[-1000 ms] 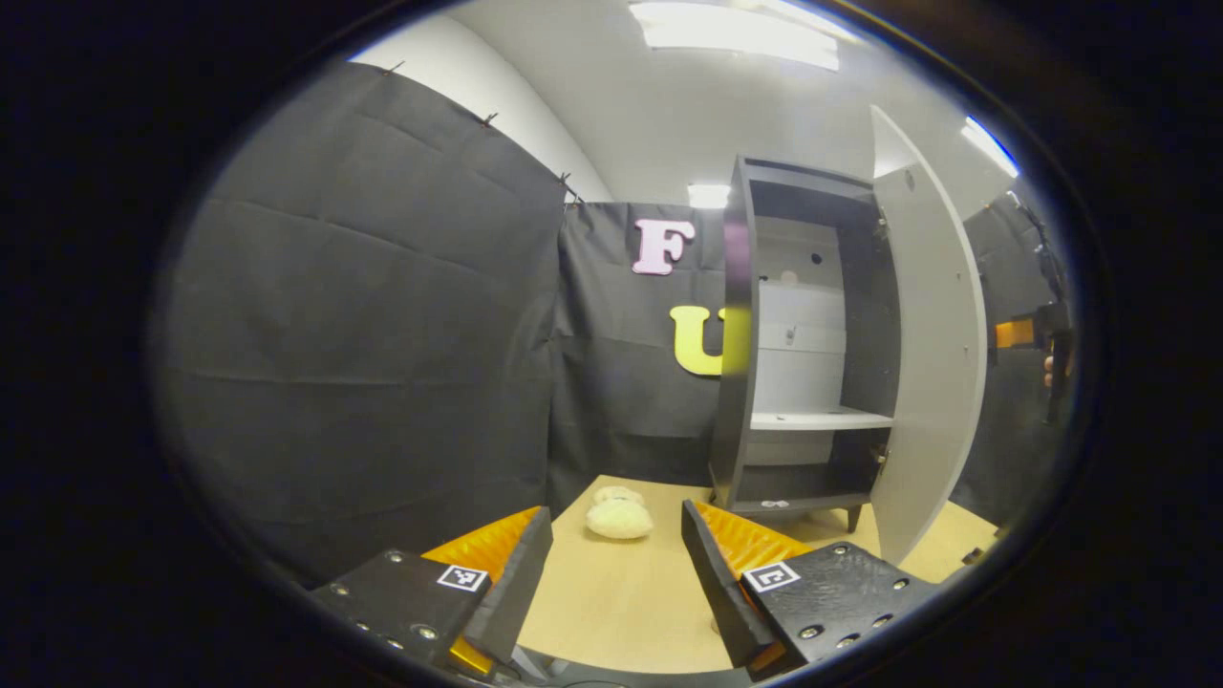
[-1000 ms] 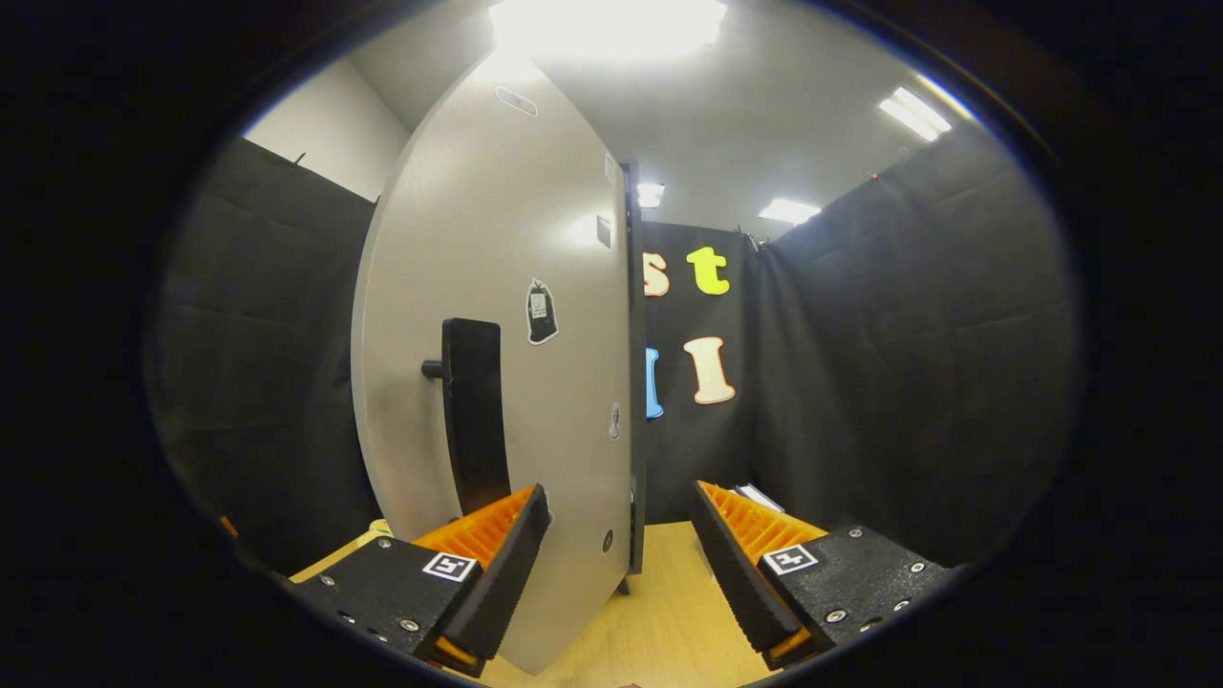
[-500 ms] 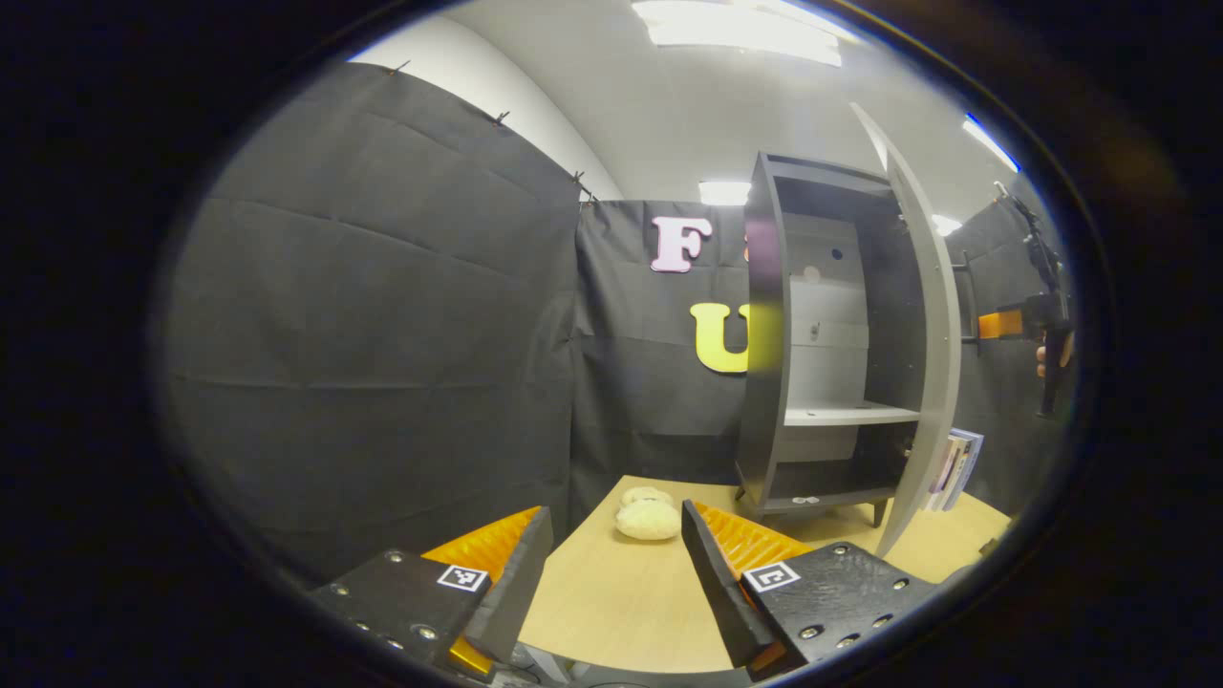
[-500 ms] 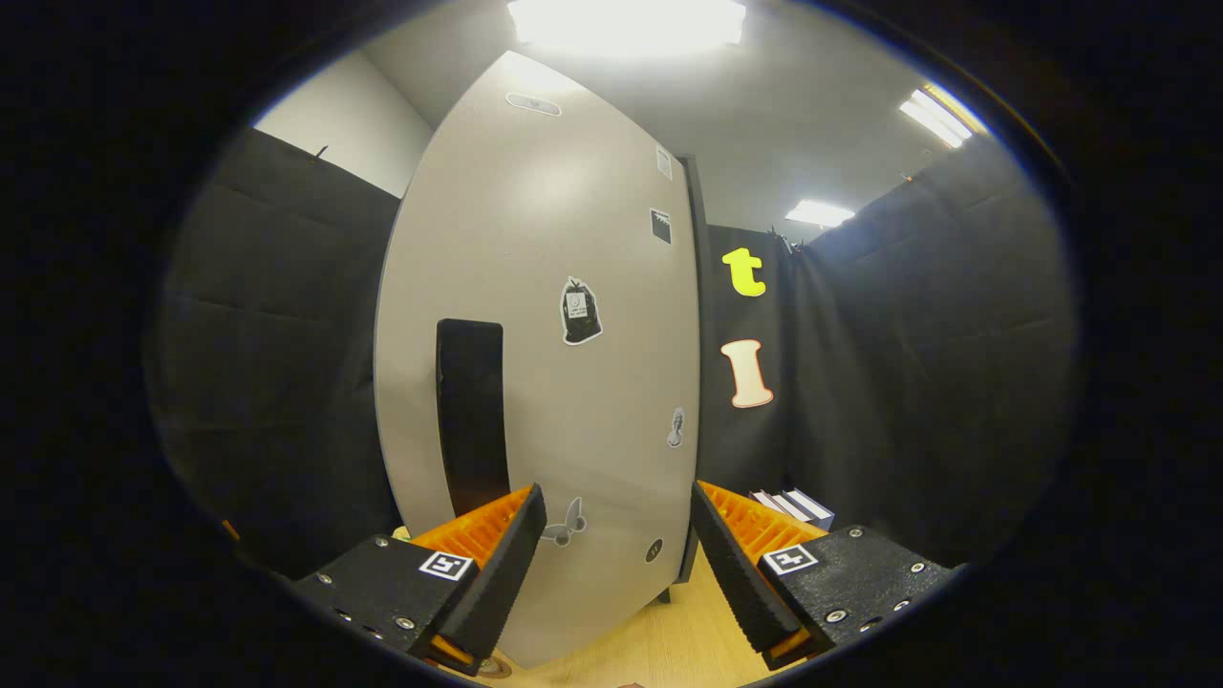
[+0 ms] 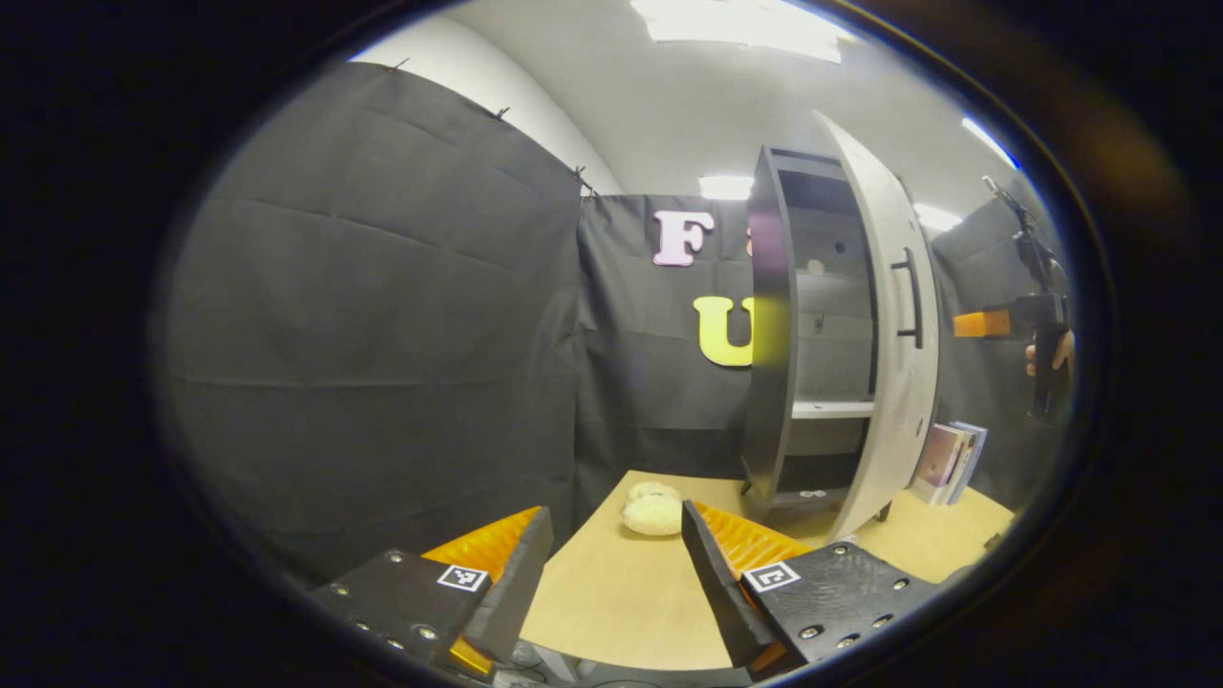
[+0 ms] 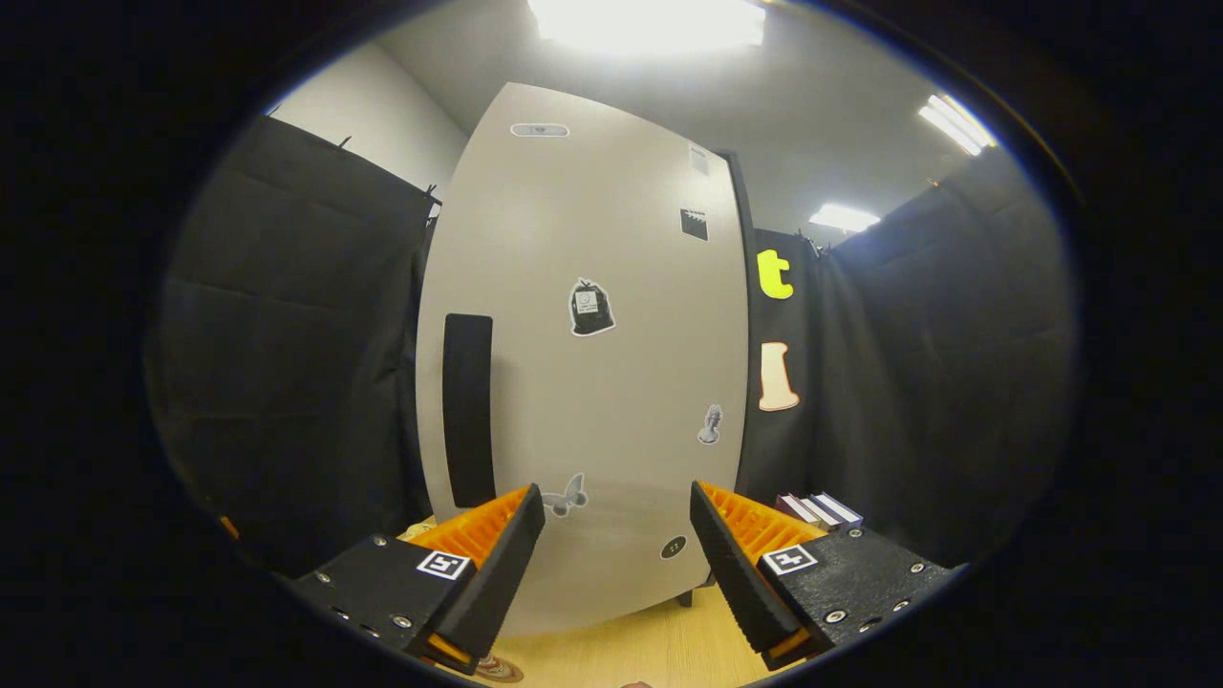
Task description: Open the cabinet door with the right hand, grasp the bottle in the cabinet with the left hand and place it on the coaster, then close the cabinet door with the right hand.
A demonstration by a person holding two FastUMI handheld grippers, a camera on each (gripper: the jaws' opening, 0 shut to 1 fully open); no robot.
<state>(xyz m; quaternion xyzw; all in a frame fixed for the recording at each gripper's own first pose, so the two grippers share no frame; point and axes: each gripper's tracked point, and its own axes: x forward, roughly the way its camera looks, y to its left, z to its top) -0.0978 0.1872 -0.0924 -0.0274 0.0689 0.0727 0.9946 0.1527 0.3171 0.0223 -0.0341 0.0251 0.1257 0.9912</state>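
So the cabinet sits at the far right end of our desk, and its door is partly open, swung well toward the frame with a gap left on the handle side. Through that gap in the left gripper view we can see a shelf inside and the bottom compartment, and no bottle on what we can see of either. The coaster is hard to pin down; there's a small round brown thing at the near desk edge under our right gripper, but we can't tell if that's it.

Our left gripper hangs over the near edge of the desk with its fingers spread wide, nothing between them. A pale fluffy thing lies mid-desk, just beside the cabinet's left foot.

The right gripper is also spread wide and holds nothing, pointed straight at the door's outer face, close but not touching. The dark handle runs upright down the door's left side, with a few stickers on the panel. In the left gripper view a hand holds that gripper off to the right of the door. Some books stand at the far right edge of the desk.
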